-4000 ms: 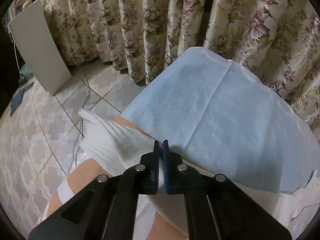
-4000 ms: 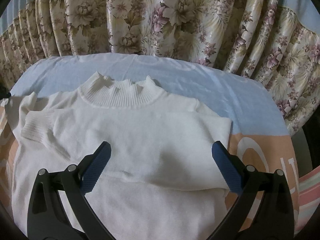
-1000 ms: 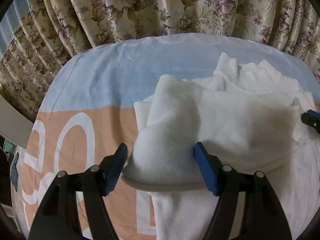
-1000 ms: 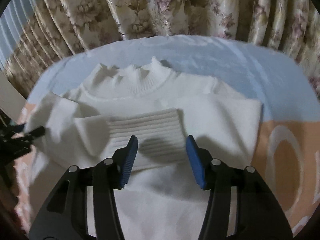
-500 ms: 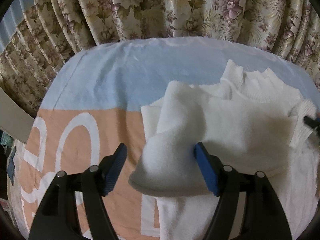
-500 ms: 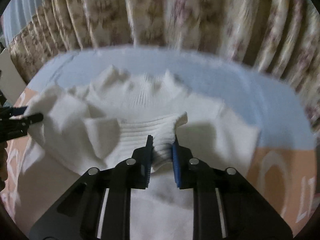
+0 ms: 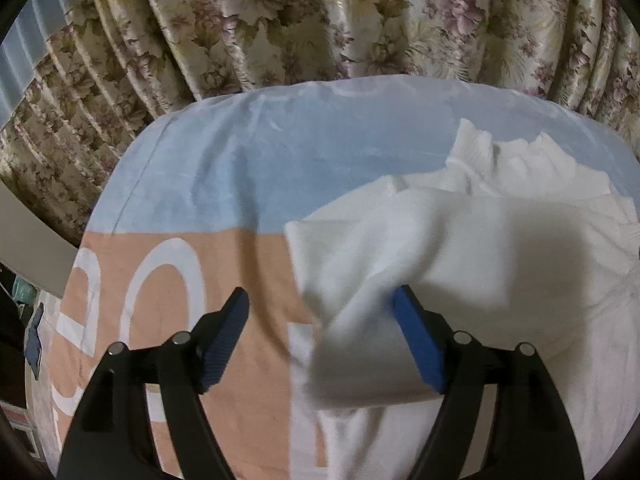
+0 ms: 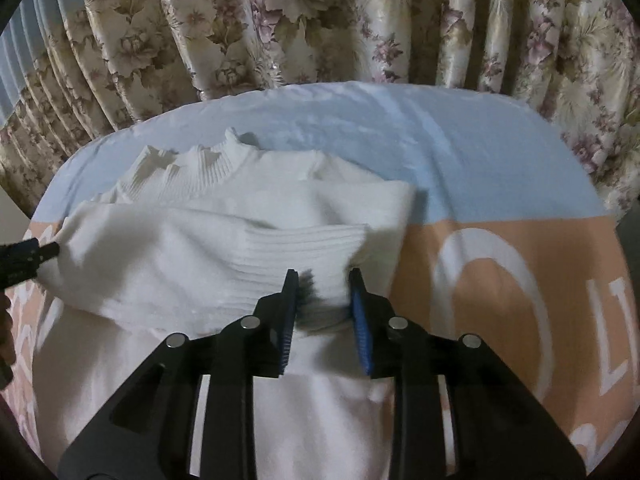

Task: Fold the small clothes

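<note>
We are letting our right tongs open off the sleeve cuff, now carried across the white sweater (left tongs gaping, gripping nothing), so this sleeve fold is nearly done.

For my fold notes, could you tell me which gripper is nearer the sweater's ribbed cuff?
Right. The right gripper has the ribbed cuff at its opening jaws; the left gripper sits at the sleeve's far fold, its tip showing at the right view's left edge.

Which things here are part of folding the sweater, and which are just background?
Part of the job:
white turtleneck sweater
ribbed sleeve cuff, between the opening right tongs
left tongs, open

Just there:
blue and peach lettered sheet under the sweater
floral curtain behind
</note>
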Demonstrator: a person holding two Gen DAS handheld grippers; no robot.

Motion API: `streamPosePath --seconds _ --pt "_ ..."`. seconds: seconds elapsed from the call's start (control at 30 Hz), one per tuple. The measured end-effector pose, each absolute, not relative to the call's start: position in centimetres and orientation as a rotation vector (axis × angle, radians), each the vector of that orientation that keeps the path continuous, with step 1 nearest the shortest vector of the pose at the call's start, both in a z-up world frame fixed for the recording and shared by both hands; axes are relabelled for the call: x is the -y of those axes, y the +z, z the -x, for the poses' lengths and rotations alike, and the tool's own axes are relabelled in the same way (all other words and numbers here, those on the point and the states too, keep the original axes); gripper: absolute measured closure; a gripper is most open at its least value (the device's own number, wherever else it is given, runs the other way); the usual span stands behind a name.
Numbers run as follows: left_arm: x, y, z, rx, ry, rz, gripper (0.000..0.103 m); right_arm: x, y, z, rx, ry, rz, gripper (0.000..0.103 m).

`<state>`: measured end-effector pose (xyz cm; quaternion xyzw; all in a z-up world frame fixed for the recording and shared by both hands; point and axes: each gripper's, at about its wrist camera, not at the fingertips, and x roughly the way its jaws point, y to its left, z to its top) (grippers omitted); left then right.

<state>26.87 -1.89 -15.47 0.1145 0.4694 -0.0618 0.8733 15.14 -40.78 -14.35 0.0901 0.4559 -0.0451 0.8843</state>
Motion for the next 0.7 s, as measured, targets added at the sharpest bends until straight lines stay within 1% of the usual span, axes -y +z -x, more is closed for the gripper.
streamPosePath --seconds 0.13,0.3,0.33,0.37,0.5,0.57,0.63,0.7 --pt "1.2 -14.7 -27.4 -0.979 -0.117 -0.214 0.027 41.8 -13.3 -14.0 -0.938 -0.099 -0.231 0.076" --pt "3.2 -14.2 -28.2 -0.969 -0.146 -0.243 0.027 41.1 -12.8 -14.8 -0.936 -0.07 -0.207 0.076" --pt "3.5 -14.2 -28.4 -0.971 -0.158 -0.24 0.027 40.7 -12.8 -15.2 -0.938 -0.059 -0.194 0.074" --pt "3.8 -14.3 -28.6 -0.975 -0.167 -0.239 0.027 40.0 -12.9 -15.6 -0.934 -0.05 -0.166 0.072" --pt "4.5 -15.8 -29.5 -1.009 -0.167 -0.262 0.027 38.9 -13.3 -16.4 -0.946 -0.041 -0.095 0.072" --pt "4.2 -16.4 -29.7 -1.006 -0.168 -0.273 0.021 39.3 -13.9 -16.5 -0.968 -0.063 -0.061 0.072" --pt "3.9 -16.5 -29.8 -0.995 -0.164 -0.273 0.019 40.0 -15.0 -16.4 -0.999 -0.087 -0.027 0.072" --pt "3.9 -16.6 -29.7 -0.994 -0.165 -0.271 0.018 41.3 -15.6 -15.9 -0.987 -0.071 -0.084 0.063"
